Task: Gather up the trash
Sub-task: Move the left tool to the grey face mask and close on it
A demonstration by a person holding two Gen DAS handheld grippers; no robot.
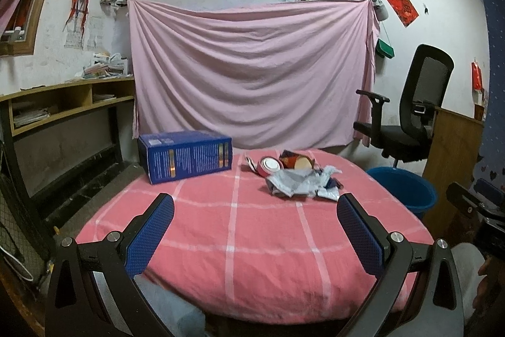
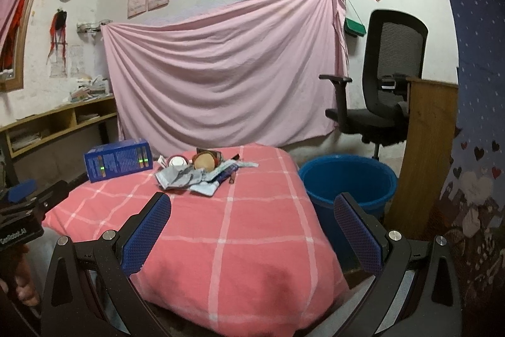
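Trash (image 1: 293,176) lies heaped far across the pink-covered counter (image 1: 252,242): crumpled wrappers, light and limp, best pinched at a raised fold. Both grippers, left gripper (image 1: 255,210) and right gripper (image 2: 252,210), gape empty.

The tabletop (image 1: 252,242) is covered in coral-pink cloth checked with white lines; a dark blue box (image 1: 186,158), grey crumpled wrappers (image 1: 296,183), a blue bucket (image 2: 347,179) and blue-padded fingers (image 1: 151,239) are seen

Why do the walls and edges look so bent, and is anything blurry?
Left wrist view: the fisheye lens bows the shelf and darkens the corners; the trash pile is fairly sharp. Right wrist view: same curving; the wooden panel leans, and the room looks dim.
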